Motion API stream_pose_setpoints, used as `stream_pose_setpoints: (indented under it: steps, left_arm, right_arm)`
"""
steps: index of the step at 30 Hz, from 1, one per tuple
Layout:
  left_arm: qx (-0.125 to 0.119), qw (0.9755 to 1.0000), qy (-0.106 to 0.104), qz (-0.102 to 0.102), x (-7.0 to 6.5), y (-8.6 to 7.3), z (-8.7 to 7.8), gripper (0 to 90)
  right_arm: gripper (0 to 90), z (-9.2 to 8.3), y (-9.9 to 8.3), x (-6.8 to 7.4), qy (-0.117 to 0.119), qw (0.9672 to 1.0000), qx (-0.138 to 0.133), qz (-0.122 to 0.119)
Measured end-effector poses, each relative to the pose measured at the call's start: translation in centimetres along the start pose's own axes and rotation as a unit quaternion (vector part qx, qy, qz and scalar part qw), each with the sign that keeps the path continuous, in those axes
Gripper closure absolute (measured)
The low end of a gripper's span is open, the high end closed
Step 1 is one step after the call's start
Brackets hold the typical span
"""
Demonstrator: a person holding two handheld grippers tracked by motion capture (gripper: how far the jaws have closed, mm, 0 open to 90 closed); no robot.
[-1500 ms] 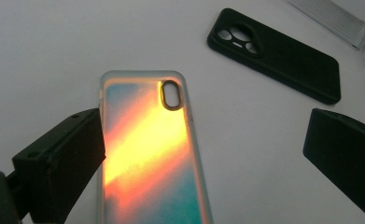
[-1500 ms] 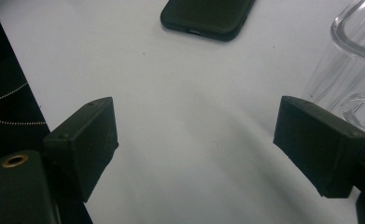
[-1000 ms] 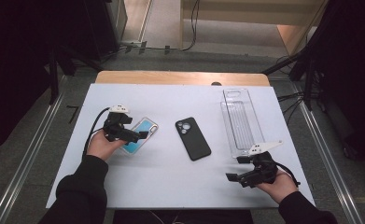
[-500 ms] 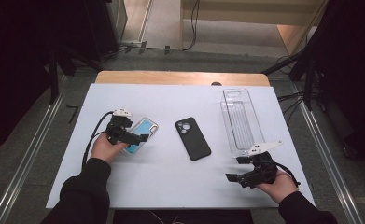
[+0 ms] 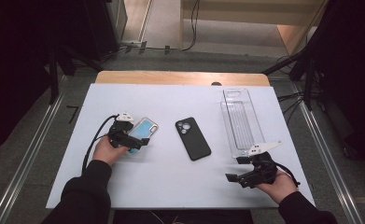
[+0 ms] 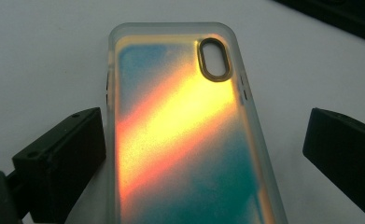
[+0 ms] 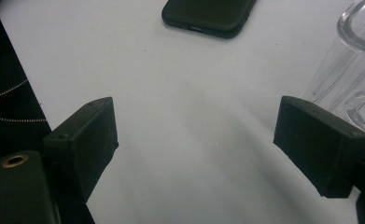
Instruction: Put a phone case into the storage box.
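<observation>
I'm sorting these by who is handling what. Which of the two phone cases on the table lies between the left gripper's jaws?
The iridescent teal-and-orange phone case with translucent edges, between the open left gripper. The matte black phone case lies untouched mid-table.

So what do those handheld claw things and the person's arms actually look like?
Each claw, left and right, is a black handheld tool with two blocky black jaws. A pale three-cornered plate tops each, and a black cable trails off. The person wears dark long sleeves.
</observation>
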State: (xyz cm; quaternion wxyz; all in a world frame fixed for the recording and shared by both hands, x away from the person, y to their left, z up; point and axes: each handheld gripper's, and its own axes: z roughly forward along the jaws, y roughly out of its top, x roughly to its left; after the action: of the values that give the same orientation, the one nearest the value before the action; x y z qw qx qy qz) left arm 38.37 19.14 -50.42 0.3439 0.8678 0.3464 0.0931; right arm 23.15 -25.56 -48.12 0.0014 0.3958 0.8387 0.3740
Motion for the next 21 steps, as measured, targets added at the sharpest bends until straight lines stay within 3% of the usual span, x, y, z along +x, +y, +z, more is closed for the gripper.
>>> stream_pose_setpoints:
  steps: [4, 12, 15, 21]
  left_arm:
    - [0.004, 0.9985, 0.036, 0.042, -0.92, -0.36, 0.37, 0.0]
    - [-0.002, 0.9983, 0.051, 0.027, -1.08, -0.42, 0.2, 5.1]
    - [-0.002, 0.9981, 0.058, 0.02, -1.13, -0.33, -0.03, 15.8]
    - [-0.002, 0.9982, 0.058, 0.015, -1.14, -0.27, -0.13, 16.7]
  right_arm:
    - [11.9, -0.01, -0.01, 0.03, 0.0, 1.0, 0.0, 0.0]
    - [11.9, 0.07, -0.03, 0.01, 0.001, 1.0, 0.001, 0.0]
    - [11.9, 0.07, -0.03, 0.03, 0.0, 1.0, 0.001, -0.001]
    - [11.9, 0.14, -0.03, 0.02, 0.001, 1.0, 0.002, 0.001]
